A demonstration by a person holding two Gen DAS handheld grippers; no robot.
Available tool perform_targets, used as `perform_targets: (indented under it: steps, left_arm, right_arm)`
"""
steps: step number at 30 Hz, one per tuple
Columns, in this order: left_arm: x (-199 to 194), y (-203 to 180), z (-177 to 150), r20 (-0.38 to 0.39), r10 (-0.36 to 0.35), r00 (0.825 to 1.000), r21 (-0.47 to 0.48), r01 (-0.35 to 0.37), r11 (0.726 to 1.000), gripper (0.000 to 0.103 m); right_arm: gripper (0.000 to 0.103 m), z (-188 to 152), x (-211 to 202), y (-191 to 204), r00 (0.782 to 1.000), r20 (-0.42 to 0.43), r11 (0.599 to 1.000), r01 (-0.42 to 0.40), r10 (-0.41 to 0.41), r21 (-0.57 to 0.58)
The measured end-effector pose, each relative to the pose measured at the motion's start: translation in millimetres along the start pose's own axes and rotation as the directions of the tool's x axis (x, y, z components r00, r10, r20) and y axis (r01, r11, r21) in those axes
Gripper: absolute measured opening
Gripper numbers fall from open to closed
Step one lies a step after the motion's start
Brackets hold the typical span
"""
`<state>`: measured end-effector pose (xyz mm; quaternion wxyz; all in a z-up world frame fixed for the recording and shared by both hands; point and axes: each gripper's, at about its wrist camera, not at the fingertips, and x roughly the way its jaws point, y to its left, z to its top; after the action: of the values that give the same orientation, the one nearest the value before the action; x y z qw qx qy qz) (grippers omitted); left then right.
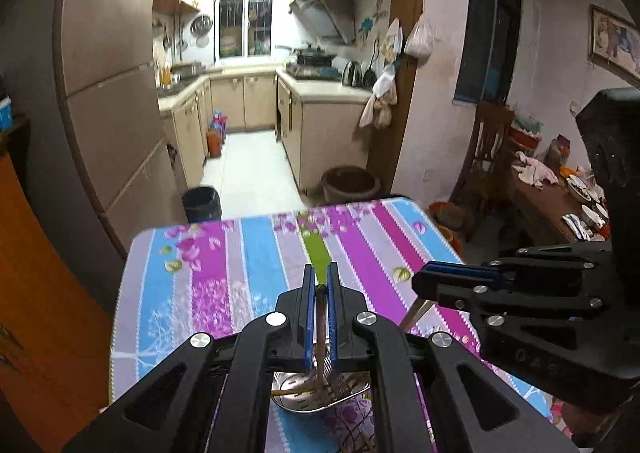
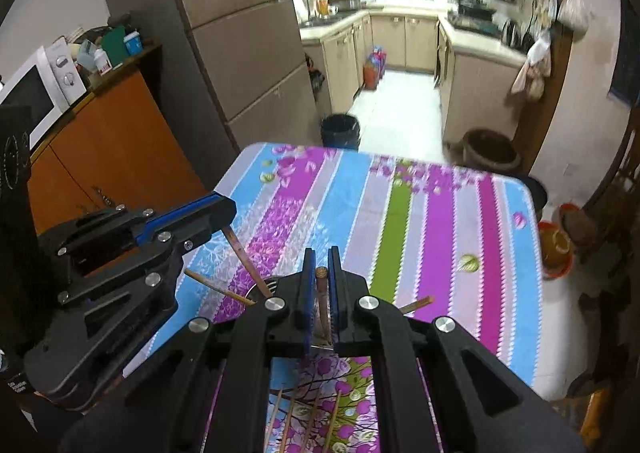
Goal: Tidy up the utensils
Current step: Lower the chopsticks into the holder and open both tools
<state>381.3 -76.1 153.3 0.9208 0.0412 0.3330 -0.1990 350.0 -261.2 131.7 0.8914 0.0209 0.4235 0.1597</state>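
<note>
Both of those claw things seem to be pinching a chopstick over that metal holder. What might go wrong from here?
1. The left gripper and right gripper work close together over the metal holder, so they might bump.
2. Each pinches its chopstick near the top end only, so one may swing or slip.
3. Loose chopsticks lie beside it on the table; a knock may roll them off.
</note>
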Motion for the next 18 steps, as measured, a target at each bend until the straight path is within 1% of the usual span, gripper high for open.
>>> perform_targets:
  steps: [3, 8, 12, 13, 14, 15, 16, 18]
  left_arm:
    - [18, 4, -5, -0.037, 0.005, 0.999, -0.011, -0.006, 1.0, 0.007]
    - [36, 10, -8, -0.06, 0.028, 0.998, -0.023, -0.03, 0.999, 0.007]
    - [47, 15, -7, -0.058, 0.054, 0.997, -0.041, -0.057, 0.998, 0.008]
    - [49, 15, -6, -0.057, 0.064, 0.996, -0.047, -0.067, 0.997, 0.014]
    - [48, 19, -7, -0.051, 0.084, 0.995, -0.065, -0.087, 0.994, 0.029]
    - [48, 22, -6, -0.042, 0.095, 0.995, -0.078, -0.098, 0.992, 0.038]
    - [46, 25, -5, -0.021, 0.105, 0.994, -0.092, -0.107, 0.99, 0.045]
    - [44, 28, -3, -0.006, 0.124, 0.992, -0.095, -0.124, 0.988, 0.048]
  right_arm:
    - [0.005, 0, 18, -5, 1.0, -0.027, 1.0, 0.002, -0.001, 0.018]
    - [0.005, 4, 36, -13, 0.999, -0.048, 0.999, 0.012, -0.011, 0.032]
    - [0.005, 7, 45, -21, 0.998, -0.052, 0.999, 0.025, -0.023, 0.038]
    - [0.005, 7, 46, -23, 0.998, -0.05, 0.999, 0.029, -0.027, 0.039]
    - [0.007, 8, 47, -24, 0.998, -0.047, 0.999, 0.033, -0.032, 0.038]
    - [0.013, 10, 48, -27, 0.998, -0.044, 0.998, 0.043, -0.041, 0.038]
    - [0.017, 11, 49, -28, 0.998, -0.037, 0.998, 0.048, -0.046, 0.038]
    - [0.035, 12, 48, -33, 0.998, -0.026, 0.998, 0.058, -0.057, 0.04]
